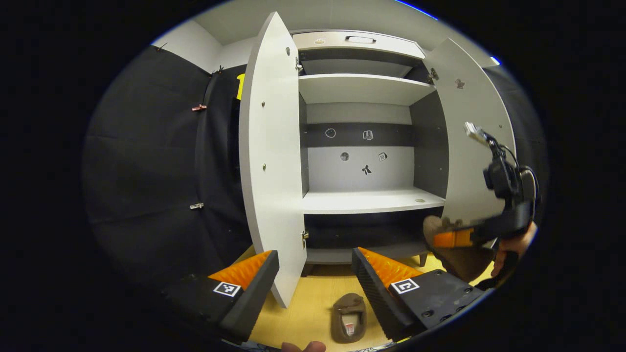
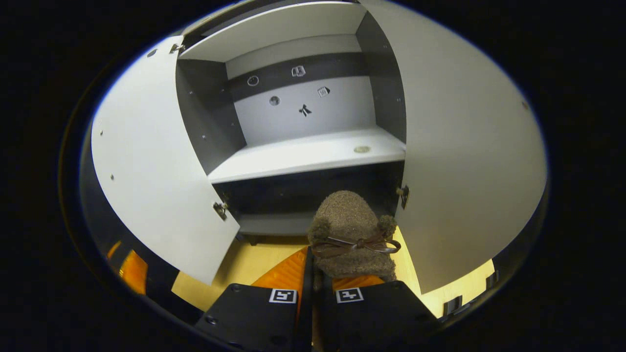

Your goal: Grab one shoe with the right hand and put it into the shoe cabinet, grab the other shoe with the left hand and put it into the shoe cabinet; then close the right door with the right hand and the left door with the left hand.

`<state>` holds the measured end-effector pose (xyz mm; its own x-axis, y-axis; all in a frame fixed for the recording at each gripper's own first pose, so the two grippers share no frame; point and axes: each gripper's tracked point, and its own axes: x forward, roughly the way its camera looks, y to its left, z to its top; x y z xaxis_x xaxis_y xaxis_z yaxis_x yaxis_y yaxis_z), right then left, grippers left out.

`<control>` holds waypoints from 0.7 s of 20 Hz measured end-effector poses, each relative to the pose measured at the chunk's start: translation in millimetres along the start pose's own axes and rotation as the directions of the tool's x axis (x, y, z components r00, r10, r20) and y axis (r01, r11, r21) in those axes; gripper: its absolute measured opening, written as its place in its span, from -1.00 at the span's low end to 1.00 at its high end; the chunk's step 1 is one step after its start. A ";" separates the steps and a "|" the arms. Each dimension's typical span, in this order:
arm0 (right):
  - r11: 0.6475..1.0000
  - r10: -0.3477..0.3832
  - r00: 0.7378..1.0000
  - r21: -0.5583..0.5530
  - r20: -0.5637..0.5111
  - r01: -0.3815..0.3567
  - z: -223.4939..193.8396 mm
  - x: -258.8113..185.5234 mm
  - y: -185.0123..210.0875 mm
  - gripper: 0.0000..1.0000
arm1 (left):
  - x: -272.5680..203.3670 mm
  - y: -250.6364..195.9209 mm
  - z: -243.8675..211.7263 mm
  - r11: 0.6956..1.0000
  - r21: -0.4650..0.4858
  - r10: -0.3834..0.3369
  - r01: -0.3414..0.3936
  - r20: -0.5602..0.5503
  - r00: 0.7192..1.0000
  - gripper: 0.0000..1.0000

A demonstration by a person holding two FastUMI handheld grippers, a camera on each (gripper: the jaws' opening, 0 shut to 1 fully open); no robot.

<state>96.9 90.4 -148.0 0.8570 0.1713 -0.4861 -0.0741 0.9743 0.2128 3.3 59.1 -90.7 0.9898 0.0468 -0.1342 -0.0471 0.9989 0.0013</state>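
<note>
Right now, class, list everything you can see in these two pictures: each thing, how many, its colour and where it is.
Shoe cabinet: one, white shelves with dark grey inner walls, straight ahead, open.
Doors: two, white, both swung open; left door, right door.
Stickers: several small ones, on the cabinet's back panel.
Shoes: two, brown and fuzzy; one shoe on the floor in front of the cabinet, the other shoe with a bow held up before the lower shelf.
Floor: yellow wood.
Left gripper: open, above the floor shoe.
Right gripper: clamped on the bow shoe.
Hand: holding the right gripper.
</note>
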 end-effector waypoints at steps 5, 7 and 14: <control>0.999 0.007 0.996 -0.046 0.090 -0.002 90.1 17.5 14.5 -0.71 | -5.0 -2.1 1.5 1.000 -0.002 -0.005 0.005 -0.001 1.000 0.92; 0.999 0.007 0.994 -0.040 0.105 -0.003 119.0 30.1 18.9 -0.72 | -5.8 -1.7 1.3 1.000 -0.008 -0.008 0.008 -0.003 1.000 0.92; 0.996 -0.033 0.994 -0.077 0.108 0.042 188.2 107.5 13.9 -0.72 | -0.6 8.1 4.9 1.000 0.004 0.000 0.000 0.005 1.000 0.92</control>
<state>284.0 94.8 -37.8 0.9089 0.1222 -0.3987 -0.0774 0.9889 0.1267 3.0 67.2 -85.7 0.9905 0.0470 -0.1293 -0.0467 0.9989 0.0049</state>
